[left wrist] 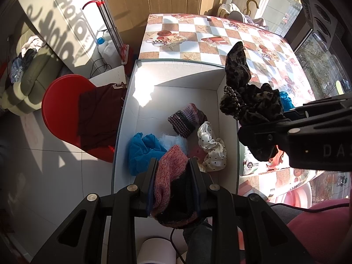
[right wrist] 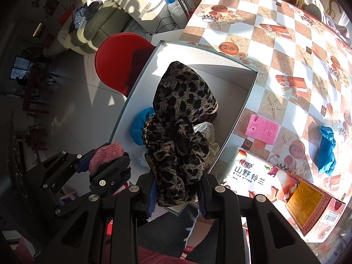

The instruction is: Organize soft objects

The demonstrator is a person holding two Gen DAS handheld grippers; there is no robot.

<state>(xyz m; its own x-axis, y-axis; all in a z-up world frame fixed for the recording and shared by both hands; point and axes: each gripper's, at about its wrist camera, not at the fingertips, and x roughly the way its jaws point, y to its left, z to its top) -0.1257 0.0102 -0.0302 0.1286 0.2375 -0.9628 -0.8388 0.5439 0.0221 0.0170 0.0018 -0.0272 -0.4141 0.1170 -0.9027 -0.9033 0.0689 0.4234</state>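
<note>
Leopard scrunchie [right wrist: 180, 132] is clamped in the right gripper's [right wrist: 178, 189] jaws, held over the white box [left wrist: 187, 77] at the worktop's [left wrist: 198, 33] left edge. Just beside it, the left gripper's [left wrist: 173, 176] jaws grip a pink knit cloth [left wrist: 171, 169]. Inside the box lie a blue cloth [left wrist: 143, 149], a striped knit piece [left wrist: 187, 118] and a dotted scrunchie [left wrist: 211, 145]. A pink sponge [right wrist: 261, 129] lies on the worktop near the box.

Hard sunlight from the upper right, sharp floor [left wrist: 55, 132] shadows, dark fisheye-warped corners, sharp focus.
</note>
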